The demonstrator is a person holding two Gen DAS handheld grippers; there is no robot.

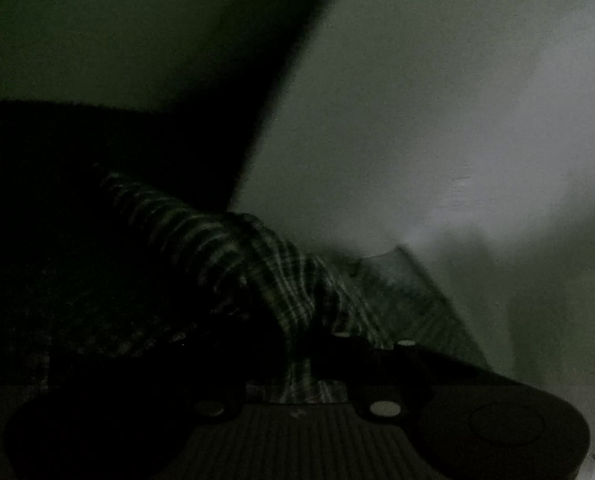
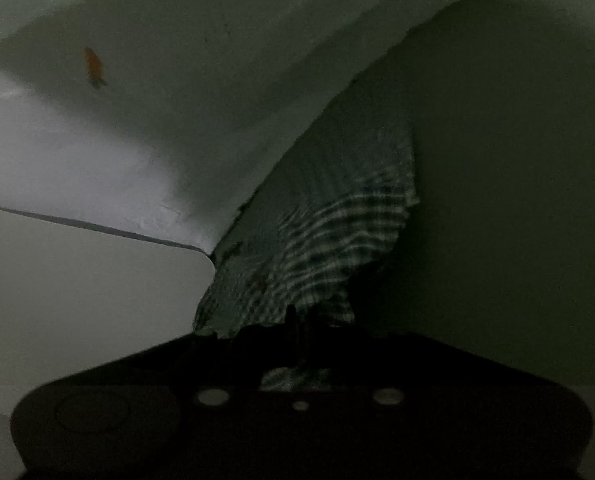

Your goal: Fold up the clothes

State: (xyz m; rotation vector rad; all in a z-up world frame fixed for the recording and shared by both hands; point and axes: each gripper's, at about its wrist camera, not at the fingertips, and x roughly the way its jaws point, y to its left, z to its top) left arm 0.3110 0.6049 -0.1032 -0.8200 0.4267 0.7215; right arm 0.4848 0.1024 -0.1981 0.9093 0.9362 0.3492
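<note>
Writing: no brand, label or lettering can be read in either view; both are very dark.
Garment: a plaid garment (image 1: 257, 264), woven cloth with thin pale lines crossing on a dark ground, soft and creased.
Garment, left wrist view: it rises from the jaws as a bunched, twisted roll that trails off to the upper left into shadow; a paler, blurred flap lies to its right.
Garment, right wrist view: the plaid garment (image 2: 337, 232) fans upward from the jaws in rippled folds, with a ragged-looking, wavy edge on the right side.
Left hand-held gripper (image 1: 297, 364): black, jaws drawn together and clamped on a fold of the cloth, which shows between them just above a ribbed dark plate with round pale screw heads.
Right hand-held gripper (image 2: 301, 332): black, jaws pressed together on the cloth's lower edge; a patch of plaid shows behind them above the pale screw heads.
Surroundings: a smooth pale wall (image 1: 437, 100) behind the cloth, a dark mass at left in the left wrist view.
Small detail: an orange mark (image 2: 94, 65) on the pale wall, too blurred to identify.
Pale panel (image 2: 77, 276): flat, with a rounded corner, lower left of the right wrist view.
</note>
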